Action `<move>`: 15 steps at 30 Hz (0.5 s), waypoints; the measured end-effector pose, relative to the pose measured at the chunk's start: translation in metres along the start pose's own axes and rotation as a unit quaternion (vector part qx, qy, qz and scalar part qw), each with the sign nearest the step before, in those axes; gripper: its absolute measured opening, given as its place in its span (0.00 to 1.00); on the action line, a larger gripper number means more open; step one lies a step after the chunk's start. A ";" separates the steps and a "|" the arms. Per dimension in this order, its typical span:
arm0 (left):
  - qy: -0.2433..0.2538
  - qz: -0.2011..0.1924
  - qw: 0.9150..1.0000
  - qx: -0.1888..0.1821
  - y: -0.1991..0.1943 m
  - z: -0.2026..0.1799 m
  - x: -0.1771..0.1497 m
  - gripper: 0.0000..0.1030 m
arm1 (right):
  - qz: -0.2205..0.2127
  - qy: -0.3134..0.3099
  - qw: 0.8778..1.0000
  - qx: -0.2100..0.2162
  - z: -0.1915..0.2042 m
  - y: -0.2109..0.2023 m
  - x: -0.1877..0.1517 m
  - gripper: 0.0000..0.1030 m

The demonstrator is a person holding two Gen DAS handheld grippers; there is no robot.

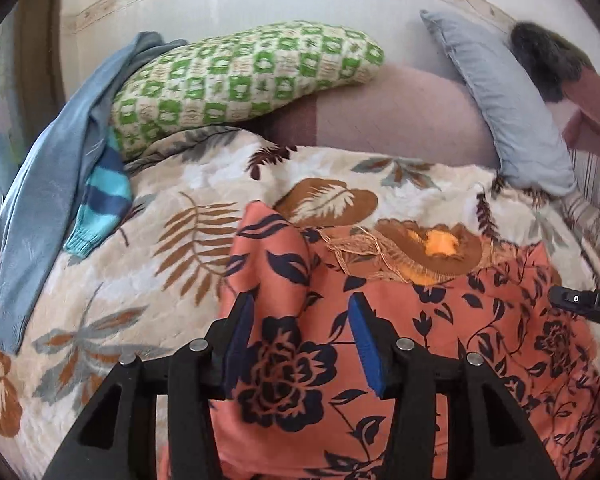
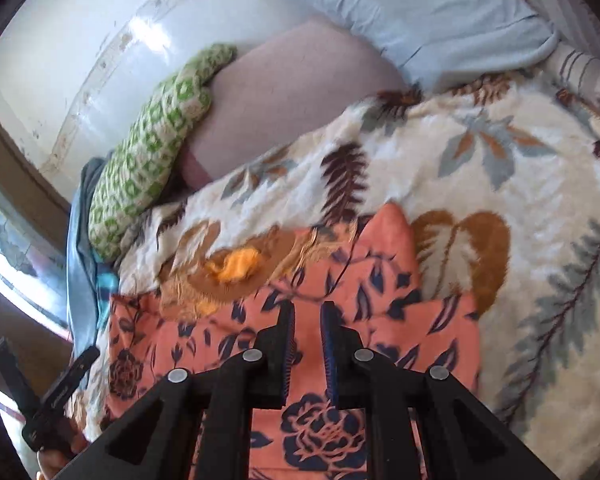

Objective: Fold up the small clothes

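An orange garment with dark blue flowers (image 1: 440, 320) (image 2: 380, 280) lies spread on the leaf-patterned blanket (image 1: 160, 240) (image 2: 500, 168). Its brown lace neckline with a yellow lining (image 1: 432, 248) (image 2: 236, 264) points away from me. My left gripper (image 1: 302, 312) hovers over the garment's left part near one sleeve (image 1: 268, 240). Its jaws stand half apart, with cloth lying beneath and between them. My right gripper (image 2: 307, 316) is nearly closed, with a narrow strip of the orange cloth pinched between its pads near the other sleeve (image 2: 388, 232).
At the head of the bed are a green-and-cream checked pillow (image 1: 240, 80) (image 2: 152, 140) and a pale blue pillow (image 1: 508, 112) (image 2: 420, 12). A grey-blue garment (image 1: 40, 200) and a teal striped knit (image 1: 104, 208) lie at the blanket's left edge. A white wall stands behind.
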State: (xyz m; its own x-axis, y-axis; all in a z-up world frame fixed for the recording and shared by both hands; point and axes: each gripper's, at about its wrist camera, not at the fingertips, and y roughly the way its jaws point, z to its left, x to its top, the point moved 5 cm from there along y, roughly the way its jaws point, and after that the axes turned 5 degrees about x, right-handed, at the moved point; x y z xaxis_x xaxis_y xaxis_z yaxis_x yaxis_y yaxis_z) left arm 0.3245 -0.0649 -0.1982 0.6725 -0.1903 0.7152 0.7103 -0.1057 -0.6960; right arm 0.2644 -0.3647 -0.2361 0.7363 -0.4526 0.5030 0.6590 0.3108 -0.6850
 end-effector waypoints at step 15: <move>-0.081 0.096 0.988 0.086 0.053 0.072 -0.022 0.52 | 0.042 0.061 0.997 -0.010 -0.040 0.004 -0.003 0.15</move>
State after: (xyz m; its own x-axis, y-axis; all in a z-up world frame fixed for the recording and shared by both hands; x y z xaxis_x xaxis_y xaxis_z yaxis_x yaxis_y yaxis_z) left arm 0.3628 0.0042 -0.2462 0.8126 -0.0297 0.5821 0.5823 0.0864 -0.8084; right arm 0.2589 -0.3960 -0.2613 0.7644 -0.5238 0.3760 0.5910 0.3362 -0.7333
